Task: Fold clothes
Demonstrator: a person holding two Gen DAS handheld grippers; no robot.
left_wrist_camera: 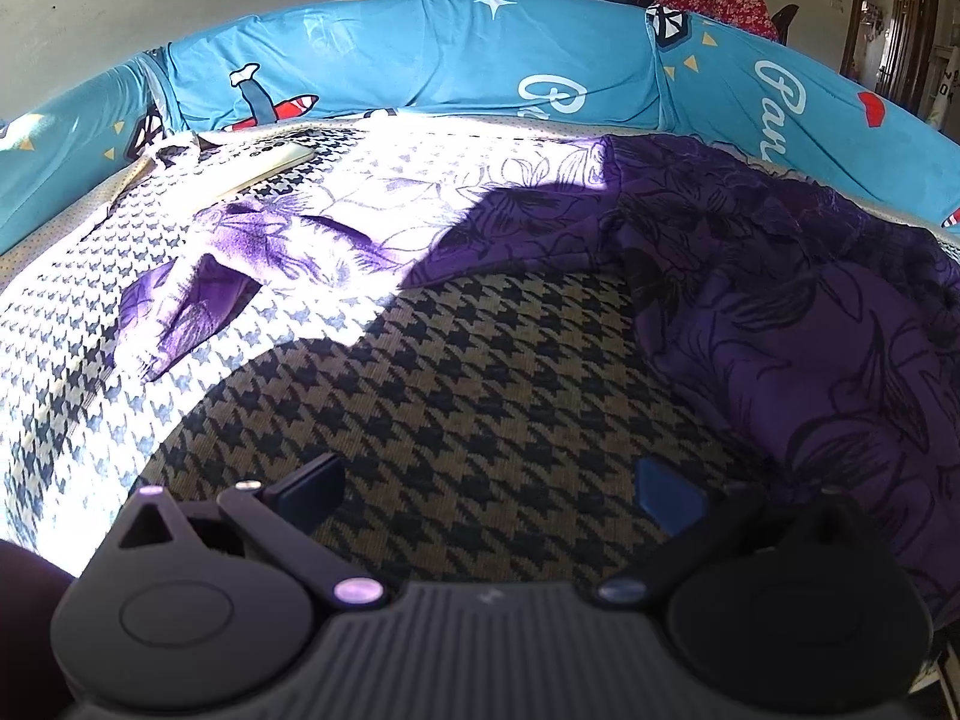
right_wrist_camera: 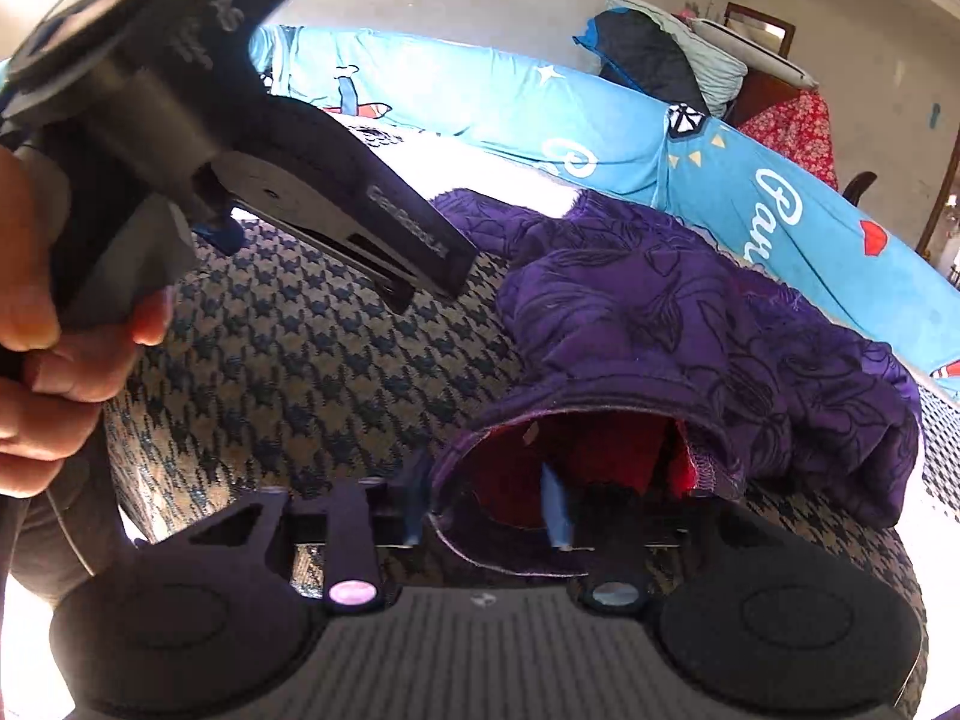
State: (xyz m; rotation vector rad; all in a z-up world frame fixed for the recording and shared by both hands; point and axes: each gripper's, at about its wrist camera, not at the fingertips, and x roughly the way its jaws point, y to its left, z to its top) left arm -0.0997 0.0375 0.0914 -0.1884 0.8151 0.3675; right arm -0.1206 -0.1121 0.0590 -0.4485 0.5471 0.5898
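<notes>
A purple quilted garment with dark flower outlines [left_wrist_camera: 780, 300] lies crumpled on a houndstooth-patterned black-and-tan cover [left_wrist_camera: 468, 408] spread over a bed. The bulk of the garment sits toward the right edge of the cover, and one sleeve [left_wrist_camera: 180, 312] stretches out to the left into a patch of strong sunlight. Along the far edge of the bed runs a bright blue padded bumper printed with white lettering and cartoon shapes [left_wrist_camera: 420, 60].

The left gripper [left_wrist_camera: 489, 489] hovers above bare houndstooth cover, its two fingers spread wide with nothing between them; the garment lies just beside its right finger.

In the right wrist view, the right gripper [right_wrist_camera: 486, 510] is at the garment's [right_wrist_camera: 690, 312] open hem, where a red lining [right_wrist_camera: 600, 456] shows inside. Its blue fingertips [right_wrist_camera: 555, 510] stand close together with the hem's purple edge between them, pinching the fabric. The left gripper's dark body [right_wrist_camera: 336, 180] crosses the upper left of this view, held by the person's left hand [right_wrist_camera: 42, 324], whose fingers wrap the handle. Piled bedding and a red flowered cloth [right_wrist_camera: 792, 126] sit beyond the bumper [right_wrist_camera: 600, 114].
</notes>
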